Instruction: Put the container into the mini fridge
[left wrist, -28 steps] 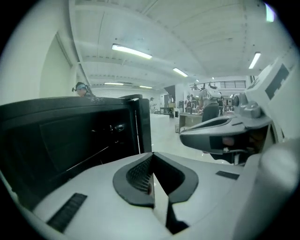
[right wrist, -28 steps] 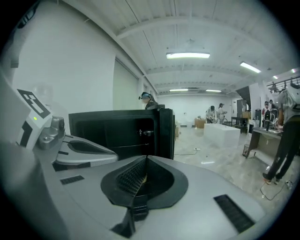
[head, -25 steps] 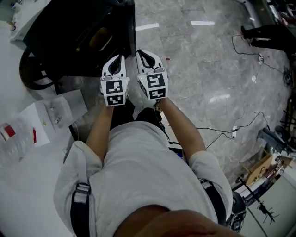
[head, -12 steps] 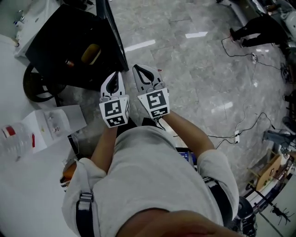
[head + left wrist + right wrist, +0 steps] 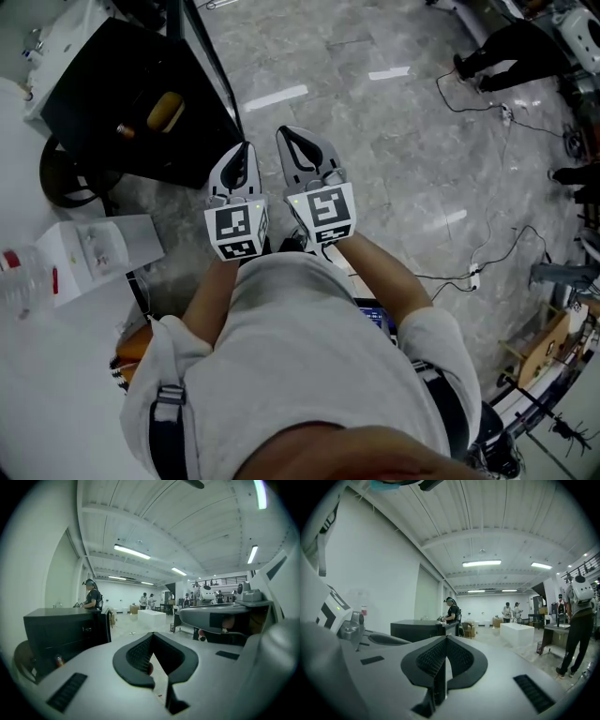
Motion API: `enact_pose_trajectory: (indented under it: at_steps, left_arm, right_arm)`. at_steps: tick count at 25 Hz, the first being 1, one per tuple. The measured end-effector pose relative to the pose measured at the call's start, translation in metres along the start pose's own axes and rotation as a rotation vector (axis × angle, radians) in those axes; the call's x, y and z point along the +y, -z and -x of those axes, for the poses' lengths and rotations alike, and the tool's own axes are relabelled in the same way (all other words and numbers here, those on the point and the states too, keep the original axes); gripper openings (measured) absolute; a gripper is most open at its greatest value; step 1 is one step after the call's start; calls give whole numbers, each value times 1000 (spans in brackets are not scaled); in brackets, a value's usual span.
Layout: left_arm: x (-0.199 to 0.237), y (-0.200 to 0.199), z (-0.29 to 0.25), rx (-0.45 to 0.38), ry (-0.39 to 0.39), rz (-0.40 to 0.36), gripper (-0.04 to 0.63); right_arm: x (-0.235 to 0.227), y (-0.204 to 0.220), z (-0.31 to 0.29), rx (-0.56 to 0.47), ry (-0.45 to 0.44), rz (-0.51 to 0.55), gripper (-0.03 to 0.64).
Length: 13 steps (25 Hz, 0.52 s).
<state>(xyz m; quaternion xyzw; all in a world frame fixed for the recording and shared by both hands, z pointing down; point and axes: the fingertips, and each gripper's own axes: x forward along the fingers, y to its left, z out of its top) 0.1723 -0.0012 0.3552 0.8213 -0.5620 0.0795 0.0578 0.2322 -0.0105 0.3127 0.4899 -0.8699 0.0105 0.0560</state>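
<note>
In the head view both grippers hang side by side over the grey floor in front of the person's body. My left gripper (image 5: 245, 153) is shut with nothing in it, and so is my right gripper (image 5: 294, 139). The black mini fridge (image 5: 103, 84) stands at the upper left with its door (image 5: 204, 58) open. A yellow item (image 5: 165, 110) and a small can (image 5: 125, 131) show inside. A clear box-like container (image 5: 98, 246) lies on the white table (image 5: 56, 394) at the left, apart from both grippers. Both gripper views show closed jaws: left gripper (image 5: 152, 637), right gripper (image 5: 446, 640).
A clear bottle with a red label (image 5: 23, 274) lies on the table beside the container. A dark ring-shaped base (image 5: 64, 176) sits by the fridge. Cables (image 5: 473, 272) trail over the floor at the right. Another person's legs (image 5: 506, 47) stand at the far right.
The head view has swung, so more of the fridge's inside and door shows. Both grippers stay shut and side by side, slightly lower in the picture.
</note>
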Motion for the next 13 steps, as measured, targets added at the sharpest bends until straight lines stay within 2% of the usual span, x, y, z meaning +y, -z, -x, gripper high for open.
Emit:
enact_pose_trajectory:
  at_steps: [5,13]
  left_arm:
    - [-7,-20,-1,-18,-3,-22,12]
    - [-4,-21,-28,-23,-4,-32,12]
  right_arm:
    - [-2,-15,9,-20,-10,14,37]
    - [-18,-9,-9,-23,-15,13,37]
